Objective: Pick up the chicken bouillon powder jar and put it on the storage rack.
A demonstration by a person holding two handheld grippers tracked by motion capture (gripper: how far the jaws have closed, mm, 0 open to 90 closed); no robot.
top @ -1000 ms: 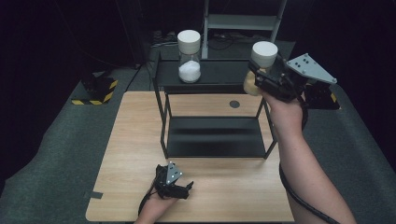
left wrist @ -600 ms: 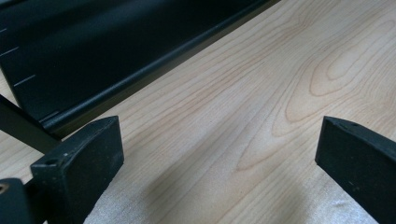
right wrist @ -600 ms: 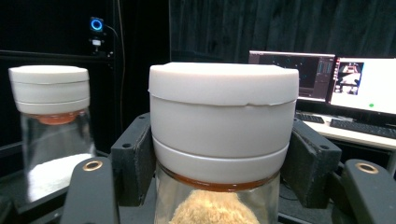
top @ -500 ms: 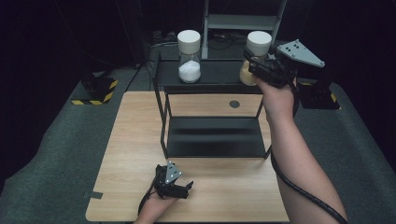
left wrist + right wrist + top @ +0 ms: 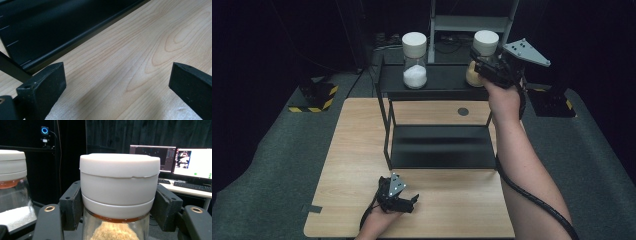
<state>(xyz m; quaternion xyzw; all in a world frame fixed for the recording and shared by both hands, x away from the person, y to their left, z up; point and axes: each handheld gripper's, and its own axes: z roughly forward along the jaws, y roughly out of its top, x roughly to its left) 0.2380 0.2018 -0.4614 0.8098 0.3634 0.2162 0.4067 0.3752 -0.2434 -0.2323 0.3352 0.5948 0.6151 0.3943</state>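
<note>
We saw our right gripper [image 5: 479, 62] clamped on the tan-filled jar [image 5: 119, 195] just under its lid, left gripper [image 5: 412, 202] open, empty, on the table [image 5: 357, 150].

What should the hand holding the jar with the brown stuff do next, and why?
Probably lower the jar onto the shelf's top beside the white-filled jar, then let go. The right gripper is clamped on its white lid, at the shelf's right end, while the left gripper rests open on the table.
</note>
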